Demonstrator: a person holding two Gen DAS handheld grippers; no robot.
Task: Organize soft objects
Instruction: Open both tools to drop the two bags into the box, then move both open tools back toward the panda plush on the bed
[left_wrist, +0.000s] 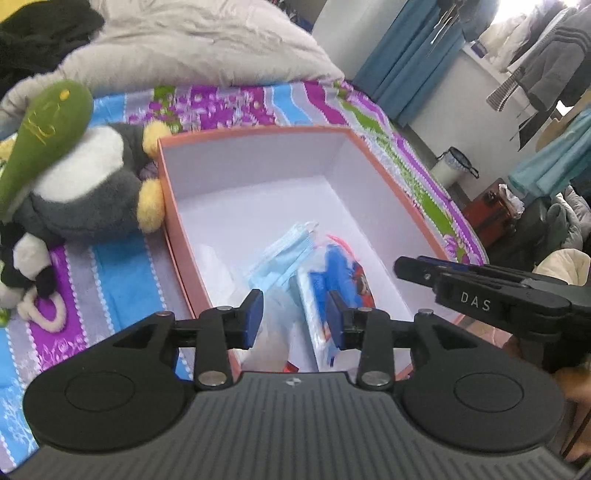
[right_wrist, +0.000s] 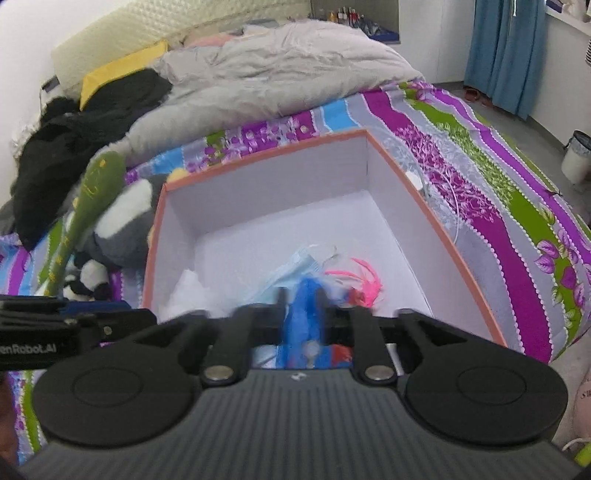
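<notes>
My left hand-held gripper (left_wrist: 295, 317) is open above the box (left_wrist: 166, 206); my right hand-held gripper (right_wrist: 301, 314) pinches a blurred blue cloth (right_wrist: 303, 317).

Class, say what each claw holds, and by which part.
Left claw: open, holding nothing. Right claw: seemingly shut on a blue object; which part cannot be told.

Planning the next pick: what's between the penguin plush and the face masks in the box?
In both views, only the box's left wall separates the penguin plush from the face masks.

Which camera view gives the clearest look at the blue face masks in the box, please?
The left wrist view: the blue face masks lie unobstructed and fairly sharp. In the right wrist view they are blurred and partly hidden behind the right gripper.
</notes>
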